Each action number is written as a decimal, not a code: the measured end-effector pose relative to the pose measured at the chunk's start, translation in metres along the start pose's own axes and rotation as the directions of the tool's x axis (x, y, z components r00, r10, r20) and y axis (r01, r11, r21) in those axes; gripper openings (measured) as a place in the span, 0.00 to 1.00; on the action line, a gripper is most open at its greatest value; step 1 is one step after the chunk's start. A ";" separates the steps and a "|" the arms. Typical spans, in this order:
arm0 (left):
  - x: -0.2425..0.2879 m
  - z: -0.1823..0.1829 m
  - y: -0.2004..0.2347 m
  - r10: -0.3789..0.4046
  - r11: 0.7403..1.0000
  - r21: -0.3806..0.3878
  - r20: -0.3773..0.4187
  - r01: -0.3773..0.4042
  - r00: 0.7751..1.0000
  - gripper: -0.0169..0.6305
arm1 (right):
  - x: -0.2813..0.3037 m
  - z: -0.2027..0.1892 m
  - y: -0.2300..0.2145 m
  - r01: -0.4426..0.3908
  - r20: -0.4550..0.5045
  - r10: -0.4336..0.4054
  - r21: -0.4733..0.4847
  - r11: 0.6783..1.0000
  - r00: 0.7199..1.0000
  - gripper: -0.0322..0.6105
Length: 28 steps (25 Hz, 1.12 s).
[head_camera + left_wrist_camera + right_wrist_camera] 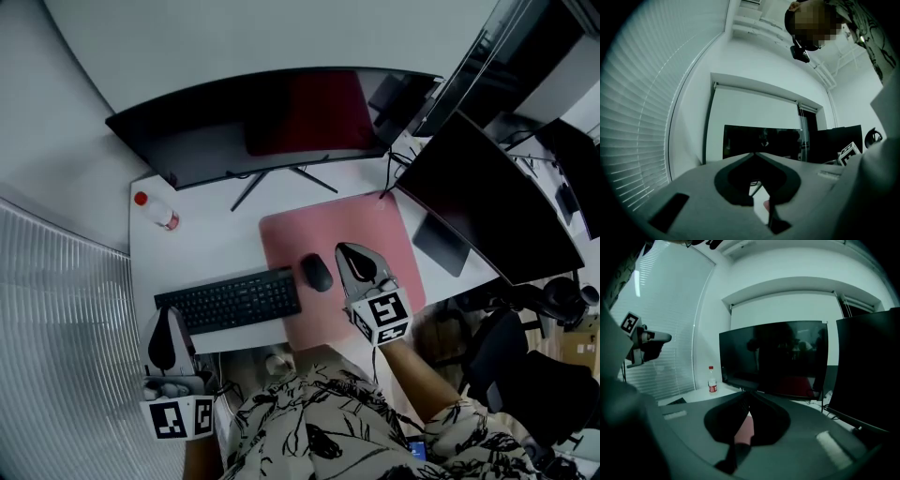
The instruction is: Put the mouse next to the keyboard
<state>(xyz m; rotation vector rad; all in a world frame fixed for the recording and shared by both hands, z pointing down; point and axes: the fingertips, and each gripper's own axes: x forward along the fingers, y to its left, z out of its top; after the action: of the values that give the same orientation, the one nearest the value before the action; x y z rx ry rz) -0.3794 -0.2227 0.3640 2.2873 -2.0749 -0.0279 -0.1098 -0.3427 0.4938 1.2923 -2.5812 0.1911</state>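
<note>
Looking down from the head view, a white desk [202,246] carries one container: a small clear bottle [159,213] with a red cap, lying at the far left corner. What it holds cannot be made out. A black keyboard [230,300] lies along the near edge, and a pink pad [361,230] sits to its right. The mouse [316,272] rests on the pad's near left part, just beside the keyboard's right end. The right gripper [349,253] hangs over the pad just right of the mouse, its tips drawn to one point, with nothing between them. The mouse lies outside those jaws, to their left. The left gripper [166,319] is at the near left, over the desk's edge beside the keyboard's left end, well apart from the mouse.

From the left gripper view, the left gripper [757,157] has its jaws pressed together at the tips and grips nothing. Beyond them stands a dark monitor [761,140]. The mouse does not show.

From the right gripper view, the right gripper [749,397] also has its jaws closed tip to tip and empty. A strip of the pink pad [744,430] shows below them. The bottle [711,380] stands upright at the far left, beside the monitor [776,357]. The mouse is out of sight.
</note>
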 end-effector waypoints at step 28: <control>-0.002 0.032 0.015 0.006 0.999 0.039 0.089 -0.010 0.996 0.03 | -0.110 0.145 -0.033 0.127 0.354 -0.149 0.083 0.988 0.923 0.06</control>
<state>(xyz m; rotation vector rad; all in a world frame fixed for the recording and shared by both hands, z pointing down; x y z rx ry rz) -0.3961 -0.2232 0.3332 2.3417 -2.1453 -0.0908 -0.0434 -0.3108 0.3241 1.6614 -2.7797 0.0012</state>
